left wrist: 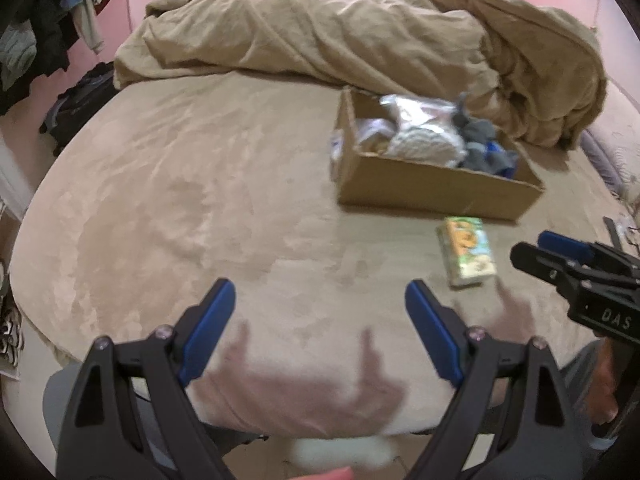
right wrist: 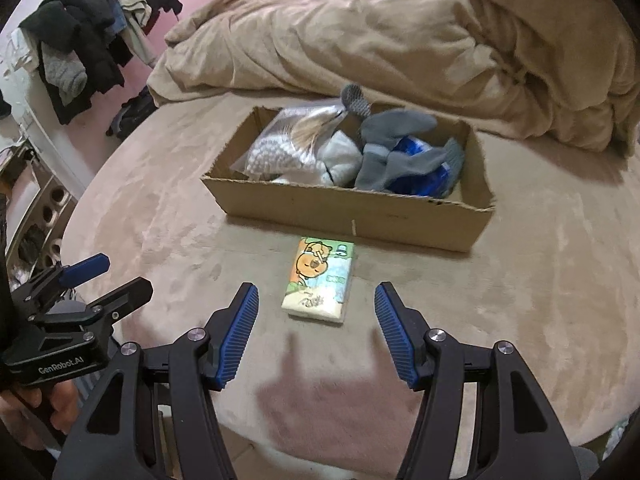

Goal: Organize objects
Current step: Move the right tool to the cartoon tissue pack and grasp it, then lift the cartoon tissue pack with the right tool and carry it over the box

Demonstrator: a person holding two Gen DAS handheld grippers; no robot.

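Off to the far left of the cardboard box (right wrist: 352, 208), dark clothes (right wrist: 88, 36) hang in a heap against the pink wall, with a black bag (left wrist: 80, 108) on the floor below them. Coming in toward the box, the left gripper (left wrist: 320, 300) hovers over bare bed (left wrist: 180, 200) surface, jaws spread wide, nothing between the blue pads; its shadow falls on the cover just beneath. In the right wrist view that same tool shows at the left edge, a hand (right wrist: 44, 408) wrapped round its grip. Now the box itself: open-topped, sitting on the bed, stuffed with a clear plastic bag (right wrist: 288, 136) of pale fabric on its left side and grey socks (right wrist: 400, 148) over something blue on its right. Just in front of the box, close to its near wall but apart from it, lies the tissue pack (right wrist: 318, 280), flat, cartoon face up. The right gripper (right wrist: 316, 308) hangs right over the pack's near end, jaws apart at a moderate width, pads clear of it on both sides, gripping nothing. Behind the box, the tan blanket (right wrist: 400, 40) is bunched up, piling highest to the right.
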